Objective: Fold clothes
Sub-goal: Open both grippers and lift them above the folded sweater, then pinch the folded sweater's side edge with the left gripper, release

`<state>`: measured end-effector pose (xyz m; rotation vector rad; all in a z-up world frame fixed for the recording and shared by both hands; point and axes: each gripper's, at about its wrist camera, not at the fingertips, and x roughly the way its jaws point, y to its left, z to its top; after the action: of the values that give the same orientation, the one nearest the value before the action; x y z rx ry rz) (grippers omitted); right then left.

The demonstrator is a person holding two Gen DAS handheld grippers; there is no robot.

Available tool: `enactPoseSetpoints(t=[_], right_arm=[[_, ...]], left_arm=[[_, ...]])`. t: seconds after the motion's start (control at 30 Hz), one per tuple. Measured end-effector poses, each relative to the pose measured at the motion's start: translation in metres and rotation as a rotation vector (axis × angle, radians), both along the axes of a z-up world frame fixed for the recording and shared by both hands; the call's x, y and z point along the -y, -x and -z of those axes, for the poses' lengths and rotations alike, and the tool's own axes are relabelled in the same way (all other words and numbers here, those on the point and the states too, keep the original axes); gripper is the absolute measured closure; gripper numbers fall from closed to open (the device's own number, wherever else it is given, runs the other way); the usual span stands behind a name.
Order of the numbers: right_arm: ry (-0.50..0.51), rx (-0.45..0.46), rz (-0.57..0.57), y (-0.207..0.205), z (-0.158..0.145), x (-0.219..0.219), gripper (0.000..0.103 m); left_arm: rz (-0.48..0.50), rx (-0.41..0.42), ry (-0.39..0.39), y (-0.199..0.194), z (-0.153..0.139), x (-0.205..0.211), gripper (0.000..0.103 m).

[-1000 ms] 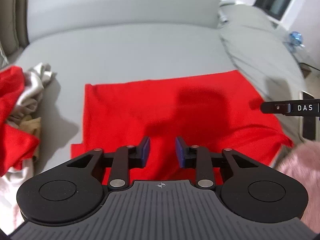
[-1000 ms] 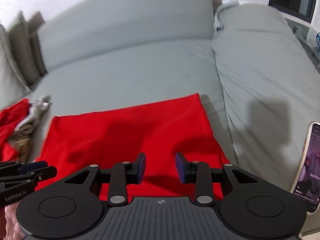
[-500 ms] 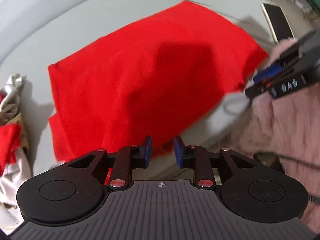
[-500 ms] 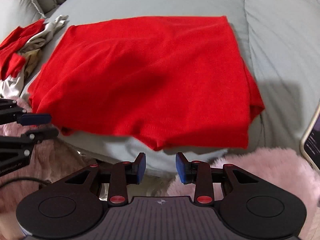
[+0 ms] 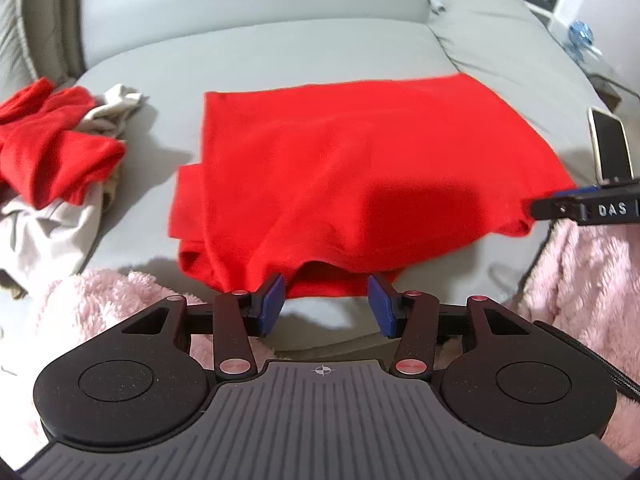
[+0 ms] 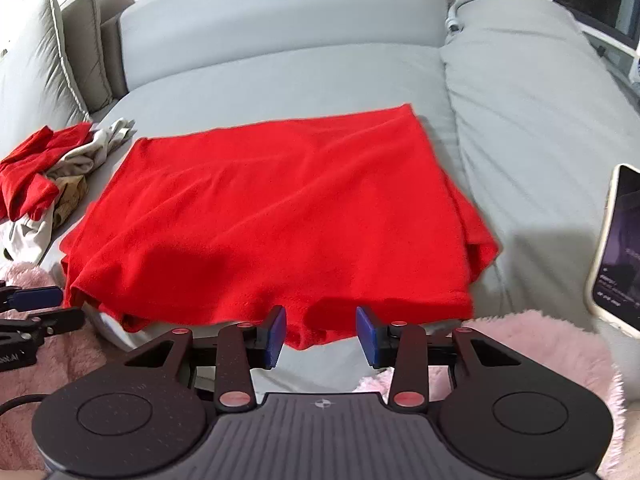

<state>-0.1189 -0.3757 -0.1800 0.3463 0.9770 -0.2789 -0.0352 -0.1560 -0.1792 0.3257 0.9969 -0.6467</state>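
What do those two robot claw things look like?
Both the left gripper and the right gripper are black, with blue pads on the fingers, silver and red rivets, round discs and a ribbed grey base. One side reads "DAS". A black cable trails off.

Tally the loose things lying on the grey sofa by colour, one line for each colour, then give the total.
Red: 2, the spread red garment and the crumpled red garment in the pile.
Beige or off-white: 1 at least, the pale clothes bunched in that pile; separate pieces cannot be told apart.
White-edged: 1, the phone.
Total: 4.
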Motion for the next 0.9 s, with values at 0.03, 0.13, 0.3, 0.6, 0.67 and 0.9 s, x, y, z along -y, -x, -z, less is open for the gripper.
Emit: enactPoseSetpoints(t=[0.03,0.13,0.3,0.6,0.67,0.9], right_arm=[[0.005,0.002,0.007,0.001,0.0,0.0,0.064],[0.019,0.007,0.027,0.003,-0.001,0.001,0.064],[0.026,0.005,0.032,0.006,-0.001,-0.001,0.064],[0.048,-0.01,0.021,0.006,0.0,-0.005,0.064],[0.05,-0.013,0.018,0.005,0.0,-0.006,0.064],[0.062,-0.006,0.016,0.007,-0.002,-0.007,0.064]], left_arm=[[-0.003,0.004,-0.002,0.001,-0.001,-0.001,0.051],[-0.026,0.003,-0.002,0.002,-0.003,-0.005,0.05],[-0.052,-0.023,0.001,0.0,-0.001,-0.012,0.049],[-0.1,-0.063,0.016,-0.003,0.001,-0.02,0.049],[-0.097,-0.061,0.013,-0.002,0.0,-0.019,0.049],[-0.146,-0.04,-0.023,0.0,-0.009,-0.027,0.049]])
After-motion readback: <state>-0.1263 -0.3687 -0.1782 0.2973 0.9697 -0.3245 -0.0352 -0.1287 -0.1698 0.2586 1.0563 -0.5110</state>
